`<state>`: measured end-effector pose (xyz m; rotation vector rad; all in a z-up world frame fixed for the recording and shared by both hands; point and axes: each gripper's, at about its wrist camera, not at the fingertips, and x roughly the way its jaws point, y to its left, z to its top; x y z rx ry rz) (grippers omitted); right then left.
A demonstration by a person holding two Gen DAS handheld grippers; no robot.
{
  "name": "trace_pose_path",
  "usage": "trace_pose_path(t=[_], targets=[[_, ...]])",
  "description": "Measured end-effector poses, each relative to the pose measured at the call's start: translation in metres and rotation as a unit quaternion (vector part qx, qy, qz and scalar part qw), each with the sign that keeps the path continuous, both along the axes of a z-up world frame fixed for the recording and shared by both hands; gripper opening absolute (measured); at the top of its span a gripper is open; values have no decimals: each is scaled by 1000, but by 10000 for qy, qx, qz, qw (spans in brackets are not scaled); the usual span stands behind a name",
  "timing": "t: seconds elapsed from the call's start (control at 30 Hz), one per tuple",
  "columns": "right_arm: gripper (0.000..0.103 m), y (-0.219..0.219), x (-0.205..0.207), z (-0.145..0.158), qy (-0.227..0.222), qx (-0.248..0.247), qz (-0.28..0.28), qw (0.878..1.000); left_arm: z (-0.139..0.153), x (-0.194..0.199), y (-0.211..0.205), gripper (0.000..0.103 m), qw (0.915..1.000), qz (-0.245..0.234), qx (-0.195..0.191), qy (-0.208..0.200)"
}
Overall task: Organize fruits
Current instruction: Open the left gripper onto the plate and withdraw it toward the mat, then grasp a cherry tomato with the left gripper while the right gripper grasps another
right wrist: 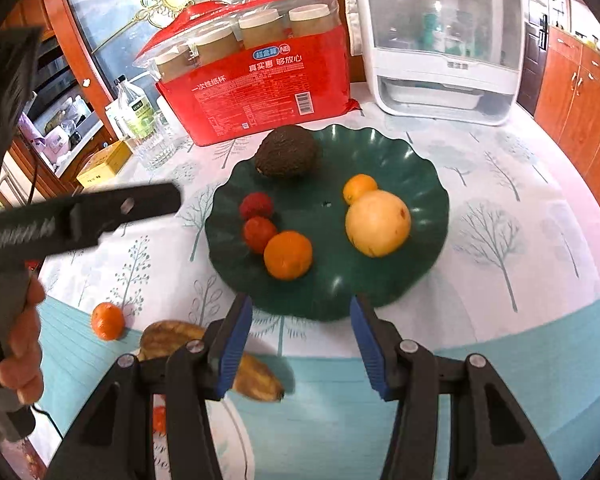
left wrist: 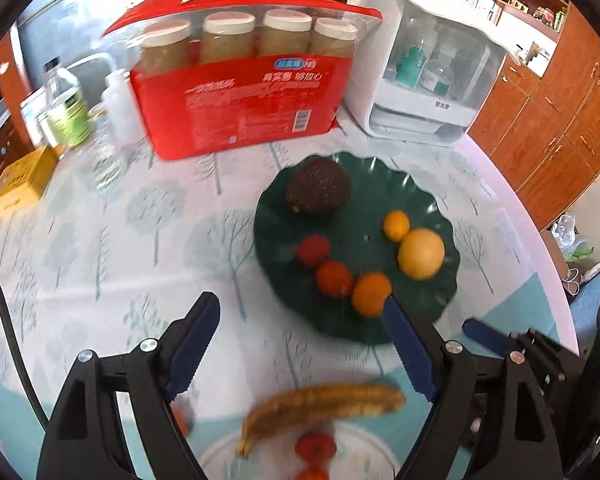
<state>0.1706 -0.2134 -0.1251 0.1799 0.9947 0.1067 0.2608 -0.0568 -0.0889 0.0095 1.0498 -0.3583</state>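
A dark green scalloped plate holds an avocado, a yellow round fruit, an orange, a small orange fruit and two red fruits. A brown banana lies on the table in front of the plate, beside a white plate with red fruits. A small orange sits on the table at left. My left gripper is open and empty above the banana. My right gripper is open and empty at the green plate's near rim.
A red pack of paper cups and a white appliance stand behind the plate. Bottles, a glass and a yellow box stand at the left. The round table's edge curves along the right, with wooden cabinets beyond.
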Motion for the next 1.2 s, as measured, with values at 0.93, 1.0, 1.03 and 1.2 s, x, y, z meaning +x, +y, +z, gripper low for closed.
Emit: trace_pose_path(t=[0.93,1.0,1.03,1.2], targets=[[52,45,-83,68,-517,115,625,9966,50,-150,76,84,9978,605,88,-274],[52,50,-85,66,-501,120,684,9963,47,-154,83,84,9973,680,73,-251],[52,51,-85,65,-492,110,708,9962,45,-155,86,84,9972,704,68,-230],[52,61,-88,54,-414,-18,834,9957,29,-163,95,84,9970,756,77,-144]])
